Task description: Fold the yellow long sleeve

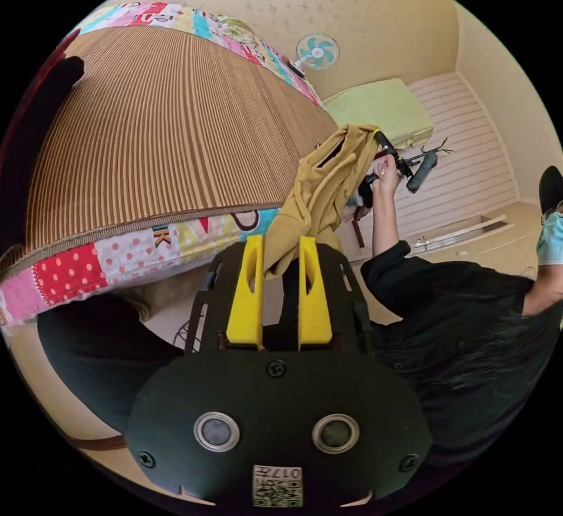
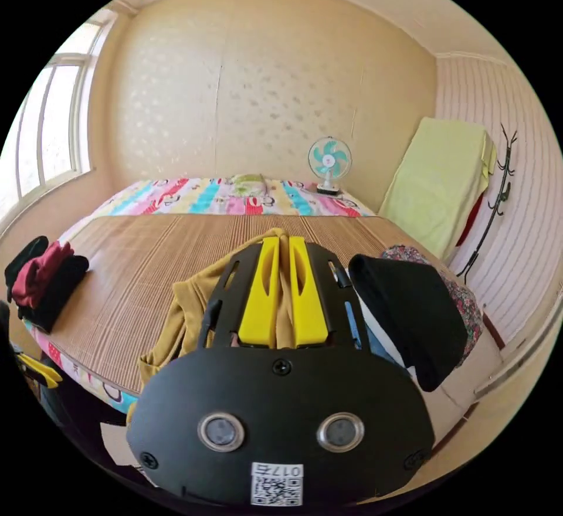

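The left gripper (image 1: 280, 246) has its yellow jaws nearly closed on a bunched end of the yellow long sleeve (image 1: 321, 193), which hangs in the air beside the striped mat (image 1: 164, 135) on the bed. The right gripper (image 2: 284, 246), over that mat, clamps the garment's other end, jaws almost together on the cloth.

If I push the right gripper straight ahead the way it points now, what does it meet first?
Besides the yellow long sleeve already clamped in the right gripper, probably the striped mat on the bed just beyond its tips. Depth is unclear; if it clears the mat, the patchwork bedding and back wall follow.
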A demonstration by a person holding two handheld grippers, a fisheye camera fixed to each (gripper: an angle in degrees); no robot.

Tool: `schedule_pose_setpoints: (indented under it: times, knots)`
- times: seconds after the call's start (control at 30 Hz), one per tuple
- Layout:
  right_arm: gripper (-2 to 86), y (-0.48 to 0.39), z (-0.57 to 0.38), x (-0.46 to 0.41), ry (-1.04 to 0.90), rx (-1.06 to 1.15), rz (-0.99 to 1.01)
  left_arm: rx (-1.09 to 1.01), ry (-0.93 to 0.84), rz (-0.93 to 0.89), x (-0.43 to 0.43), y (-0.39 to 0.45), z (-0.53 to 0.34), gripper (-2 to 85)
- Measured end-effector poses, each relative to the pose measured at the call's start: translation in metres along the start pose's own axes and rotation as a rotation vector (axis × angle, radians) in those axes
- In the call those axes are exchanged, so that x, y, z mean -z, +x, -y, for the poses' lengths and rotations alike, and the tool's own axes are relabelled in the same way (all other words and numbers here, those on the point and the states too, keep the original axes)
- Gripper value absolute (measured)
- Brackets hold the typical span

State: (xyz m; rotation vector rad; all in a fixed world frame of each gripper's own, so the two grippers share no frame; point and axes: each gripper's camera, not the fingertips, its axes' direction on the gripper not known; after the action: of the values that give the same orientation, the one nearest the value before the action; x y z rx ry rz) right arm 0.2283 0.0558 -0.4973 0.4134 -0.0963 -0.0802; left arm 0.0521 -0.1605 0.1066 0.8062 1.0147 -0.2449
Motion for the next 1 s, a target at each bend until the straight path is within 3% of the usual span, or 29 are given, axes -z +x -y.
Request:
schedule_pose_setpoints:
  times: [0.13,0.33,0.43,0.6,0.7,0.8,0.93,1.0]
  knots:
    - [2.9,0.015,0.027,0.117,0.222,-0.102,0.191,-0.235,-0.065,-0.068,-0.013,0.074,0.034,14.7]
    - [2.9,-0.036,0.068,0.266,0.564,-0.034,0.065,-0.491,-0.057,-0.141,-0.006,0.18,0.007,16.7]
    - [2.9,-0.077,0.094,0.321,0.726,0.039,-0.064,-0.52,-0.029,-0.117,0.002,0.201,-0.012,18.0]
    - [3.0,-0.113,0.139,0.401,0.91,0.031,-0.059,-0.557,0.084,-0.058,0.037,0.224,-0.028,18.5]
    - [2.9,-0.135,0.168,0.425,0.916,-0.027,-0.208,-0.581,0.102,-0.059,0.057,0.24,-0.034,18.6]
    - [2.9,-0.141,0.189,0.437,0.903,-0.058,-0.212,-0.564,0.222,0.053,0.084,0.249,-0.044,17.4]
    - [3.0,-0.127,0.212,0.436,0.788,-0.062,-0.134,-0.567,0.483,0.071,0.144,0.25,-0.068,1.4]
    - [3.0,-0.103,0.209,0.429,0.763,-0.084,-0.092,-0.485,0.628,0.121,0.18,0.243,-0.078,0.3]
